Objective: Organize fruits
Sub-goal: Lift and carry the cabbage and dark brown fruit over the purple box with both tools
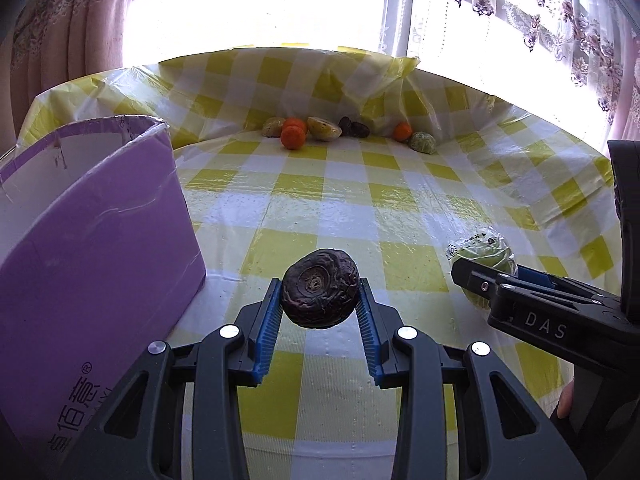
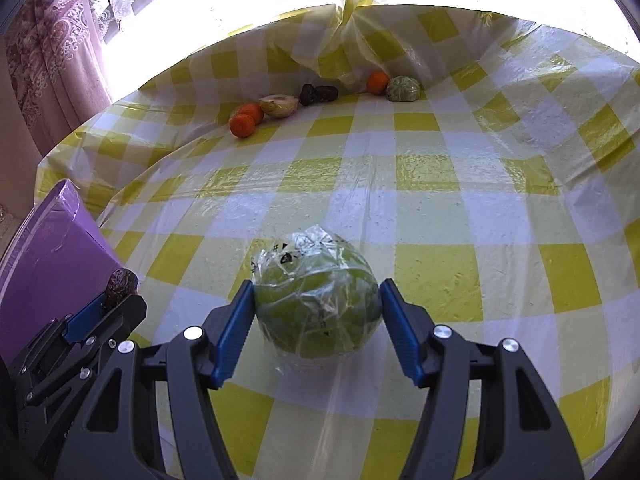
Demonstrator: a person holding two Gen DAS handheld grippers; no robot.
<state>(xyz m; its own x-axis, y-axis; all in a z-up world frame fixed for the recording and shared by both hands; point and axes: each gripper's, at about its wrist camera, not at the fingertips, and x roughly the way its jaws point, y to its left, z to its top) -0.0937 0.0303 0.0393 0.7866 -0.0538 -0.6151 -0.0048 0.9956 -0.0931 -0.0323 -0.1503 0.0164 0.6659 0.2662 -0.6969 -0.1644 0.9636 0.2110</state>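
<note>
Sunlight from the curtained window (image 1: pixel 260 12) washes over your table, which is covered in a yellow-and-white checked cloth (image 1: pixel 400 184). At your far left stands the purple cardboard box (image 1: pixel 92 240), open at the top, its side just beside your left gripper (image 1: pixel 320 300). That gripper is clamped on a dark wrinkled fruit (image 1: pixel 319 288), blue pads pressed against both its sides, and the fruit hangs clear above the cloth. To the right, your right gripper (image 2: pixel 316 308) straddles a green fruit wrapped in clear plastic (image 2: pixel 316 304), which rests on the cloth; the left pad touches the wrap, while a narrow gap shows at the right pad, so the fingers are spread and not squeezing. Along the far edge, left to right, lie a pale fruit, two oranges (image 1: pixel 293 137), a cut yellowish fruit (image 1: pixel 324 129), two dark fruits (image 1: pixel 355 128), another orange (image 1: pixel 402 131) and a second wrapped green fruit (image 1: pixel 422 143).
</note>
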